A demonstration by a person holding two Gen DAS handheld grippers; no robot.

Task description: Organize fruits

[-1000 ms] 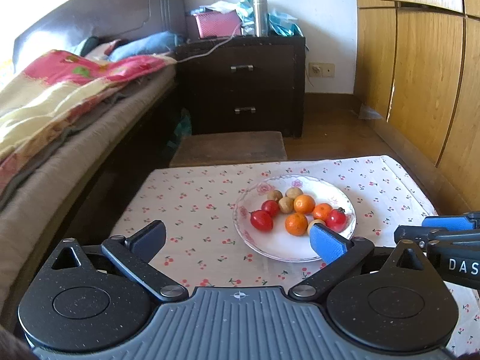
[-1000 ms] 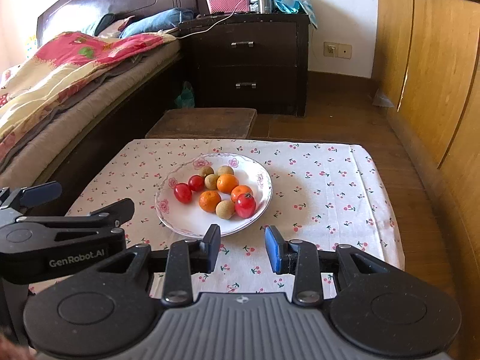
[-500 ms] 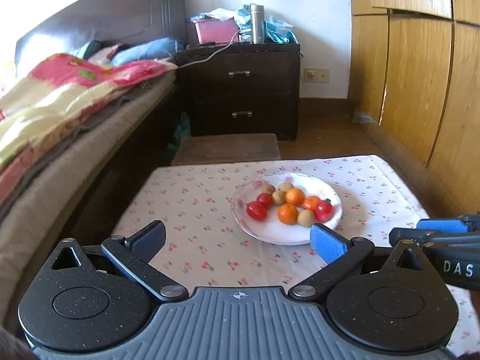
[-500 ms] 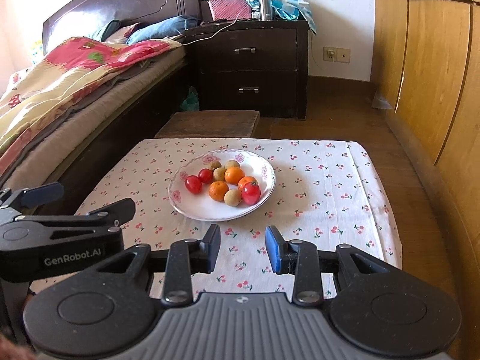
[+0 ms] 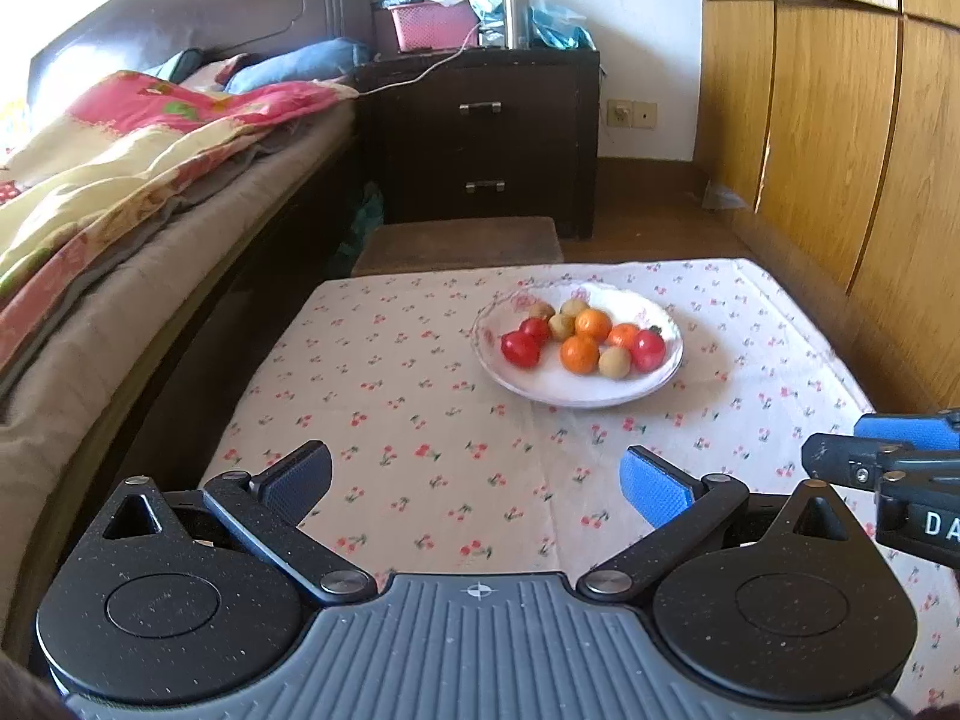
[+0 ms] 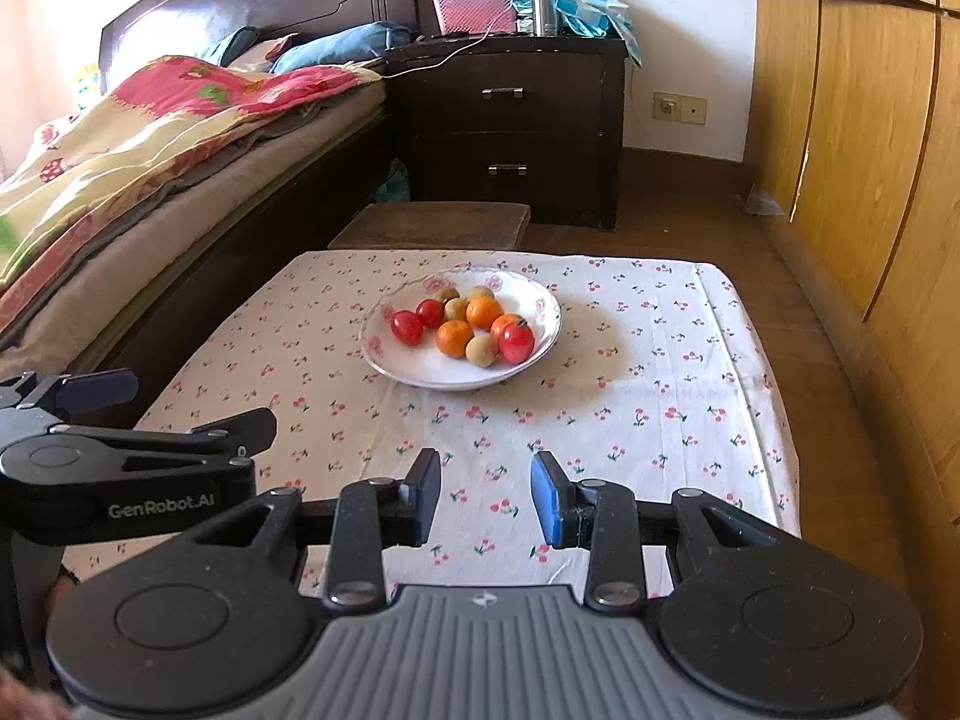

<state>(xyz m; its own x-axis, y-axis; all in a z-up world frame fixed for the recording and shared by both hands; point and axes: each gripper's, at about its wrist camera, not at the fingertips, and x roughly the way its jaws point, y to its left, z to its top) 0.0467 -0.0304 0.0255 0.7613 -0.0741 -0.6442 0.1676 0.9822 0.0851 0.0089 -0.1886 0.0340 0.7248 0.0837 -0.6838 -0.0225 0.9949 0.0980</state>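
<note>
A white plate [image 5: 576,401] [image 6: 420,377] sits on the cherry-print cloth [image 5: 420,408] and holds red tomatoes [image 5: 519,349], oranges [image 5: 579,354] and pale brown longans [image 5: 614,361]. My left gripper [image 5: 474,483] is wide open and empty, over the cloth and well short of the plate. My right gripper [image 6: 487,497] hangs near the table's front edge with a narrow gap between its pads and nothing in it. The plate lies ahead of it and slightly left. Each gripper shows at the edge of the other's view.
A bed [image 5: 120,192] with a bright quilt runs along the left. A dark nightstand [image 6: 516,120] stands at the back, with a low wooden stool [image 6: 432,225] just beyond the table. Wooden wardrobe doors [image 6: 870,150] line the right side.
Both grippers have drawn back from the plate, which now sits farther off in both views and clear of the left gripper's blue finger. Neither gripper's opening has changed.
</note>
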